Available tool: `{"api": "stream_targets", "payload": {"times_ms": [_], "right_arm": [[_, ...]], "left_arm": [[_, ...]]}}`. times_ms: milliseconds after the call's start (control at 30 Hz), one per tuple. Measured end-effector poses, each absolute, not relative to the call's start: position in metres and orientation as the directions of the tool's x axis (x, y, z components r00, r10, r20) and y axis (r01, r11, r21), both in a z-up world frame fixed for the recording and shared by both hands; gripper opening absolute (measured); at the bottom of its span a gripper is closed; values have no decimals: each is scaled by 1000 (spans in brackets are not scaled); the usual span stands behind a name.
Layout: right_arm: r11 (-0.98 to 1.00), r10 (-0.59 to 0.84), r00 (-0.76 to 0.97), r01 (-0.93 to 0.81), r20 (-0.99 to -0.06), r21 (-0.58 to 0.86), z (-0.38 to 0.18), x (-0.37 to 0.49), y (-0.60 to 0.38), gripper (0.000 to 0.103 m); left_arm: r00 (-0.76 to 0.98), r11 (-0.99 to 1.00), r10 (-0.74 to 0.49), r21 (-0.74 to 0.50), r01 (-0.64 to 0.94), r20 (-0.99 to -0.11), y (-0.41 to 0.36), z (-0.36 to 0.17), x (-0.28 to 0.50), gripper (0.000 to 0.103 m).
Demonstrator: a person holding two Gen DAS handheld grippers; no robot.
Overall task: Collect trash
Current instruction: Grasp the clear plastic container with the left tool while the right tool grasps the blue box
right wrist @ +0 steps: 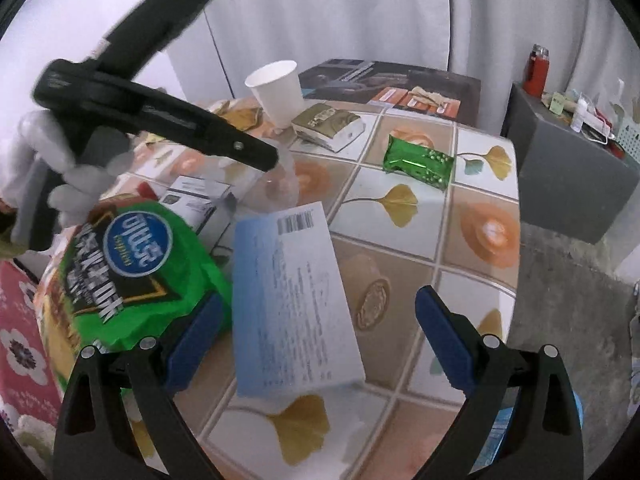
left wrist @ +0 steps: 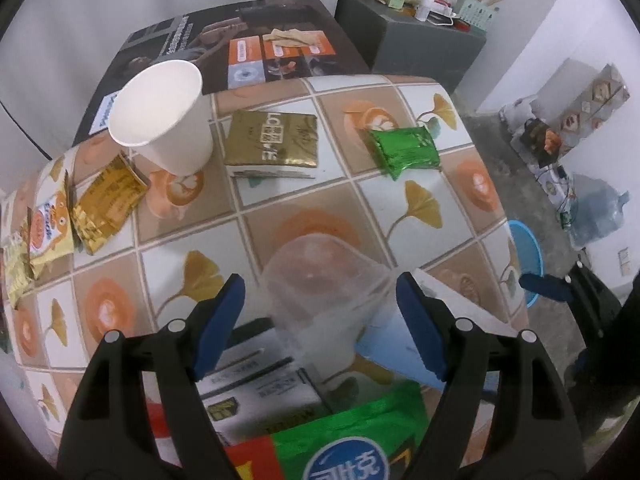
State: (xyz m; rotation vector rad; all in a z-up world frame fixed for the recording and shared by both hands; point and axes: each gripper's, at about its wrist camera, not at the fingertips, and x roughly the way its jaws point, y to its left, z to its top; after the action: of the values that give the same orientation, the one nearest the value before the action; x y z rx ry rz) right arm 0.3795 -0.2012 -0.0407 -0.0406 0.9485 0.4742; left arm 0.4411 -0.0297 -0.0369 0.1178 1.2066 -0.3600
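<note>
My left gripper (left wrist: pixel 320 312) is open, its blue pads either side of a clear plastic cup (left wrist: pixel 320 276) lying on the tiled table; the jaws do not touch it. My right gripper (right wrist: pixel 320 340) is open above a light-blue printed box (right wrist: pixel 292 300), with its left pad beside a big green snack bag (right wrist: pixel 136 276). A white paper cup (left wrist: pixel 164 120) stands upright at the back left. A gold box (left wrist: pixel 272 138), a green foil packet (left wrist: pixel 404 150) and gold and yellow wrappers (left wrist: pixel 104 204) lie on the table. The left gripper shows in the right wrist view (right wrist: pixel 272 160) over the clear cup (right wrist: pixel 276 184).
A dark printed carton (left wrist: pixel 240 44) stands behind the table. A grey cabinet (left wrist: pixel 420 40) with clutter is at the back right. A blue bin (left wrist: pixel 524 256) sits on the floor by the table's right edge (left wrist: pixel 500 200). A white and black box (left wrist: pixel 256 384) lies near the green bag.
</note>
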Motion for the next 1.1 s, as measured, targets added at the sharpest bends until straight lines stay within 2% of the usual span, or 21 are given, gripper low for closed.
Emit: {"api": "stream_targets", "payload": {"times_ms": [67,133,200,300,600,767,933,1100], "right_arm": [[897,369,477,-407,-797,172,-46,385,-197,94],[895,366,462,-412,-808,170,-50,391,-193,92],[894,357,453,-418,-817,159,-54,395,-188,91],[888,354,437,-435,-827,150,-57,401,-179,91],[874,344,392,-465,-853,138,-66,410,-163,91],[877,346,374,-456,-861,154,-70,414,-163,91],[878,364,367,-443,-856,183,-66,414,-167,72],[886,368,382,-419,-848,196,-60,413,-174,72]], "left_arm": [[317,926,-160,-31,376,-935,-34,-38,439,64],[333,906,-100,53,421,-937,-39,-41,437,54],[340,885,-63,105,454,-938,-42,-44,435,48],[335,863,-28,146,483,-942,-47,-50,435,33],[367,831,9,211,515,-930,-53,-56,434,6],[399,815,15,243,526,-917,-55,-54,428,4],[418,816,11,250,522,-908,-56,-49,428,4],[433,822,2,248,513,-901,-57,-42,425,4]]}}
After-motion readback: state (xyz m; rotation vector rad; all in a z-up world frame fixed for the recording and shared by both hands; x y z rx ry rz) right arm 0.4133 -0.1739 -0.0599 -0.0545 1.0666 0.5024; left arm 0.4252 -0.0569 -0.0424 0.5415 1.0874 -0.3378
